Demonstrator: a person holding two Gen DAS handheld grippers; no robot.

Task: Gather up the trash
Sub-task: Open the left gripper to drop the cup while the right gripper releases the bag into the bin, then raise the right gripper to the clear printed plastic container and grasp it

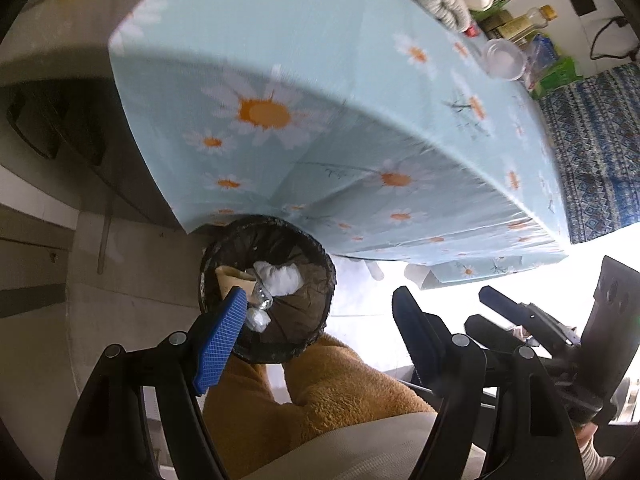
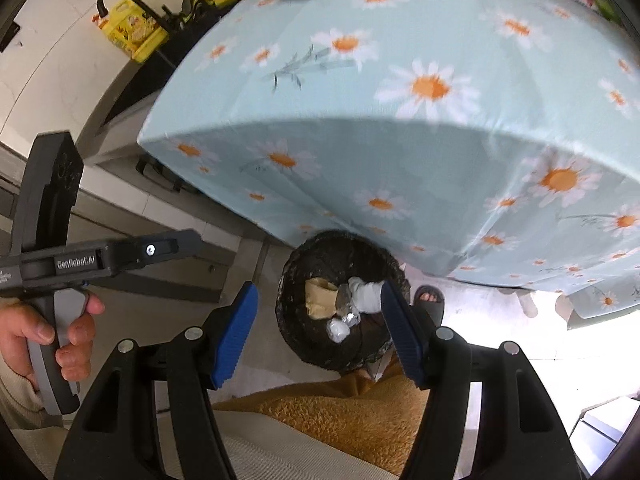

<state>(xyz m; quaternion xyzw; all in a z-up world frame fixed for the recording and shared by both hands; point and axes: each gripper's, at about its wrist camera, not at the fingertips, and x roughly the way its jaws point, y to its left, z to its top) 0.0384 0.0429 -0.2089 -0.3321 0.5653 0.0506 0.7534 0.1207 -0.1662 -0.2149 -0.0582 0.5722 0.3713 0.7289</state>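
- Trash bin (image 1: 267, 292) sits on the floor under the tablecloth (image 1: 320, 128) edge, by your orange-clad leg (image 1: 340, 392); white wad (image 1: 282, 278), brown paper (image 1: 232, 280) and clear wrappers lie inside.
- Your left gripper (image 1: 320, 332) is above the bin, jaws apart, empty.
- Your right gripper (image 2: 320, 332) likewise: apart, empty.

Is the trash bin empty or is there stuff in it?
Not empty. The trash bin holds white crumpled paper, a tan piece and shiny wrappers.

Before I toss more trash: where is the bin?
The bin sits on the floor, low in both wrist views, partly tucked under the hanging daisy cloth, just beyond the person's knees.
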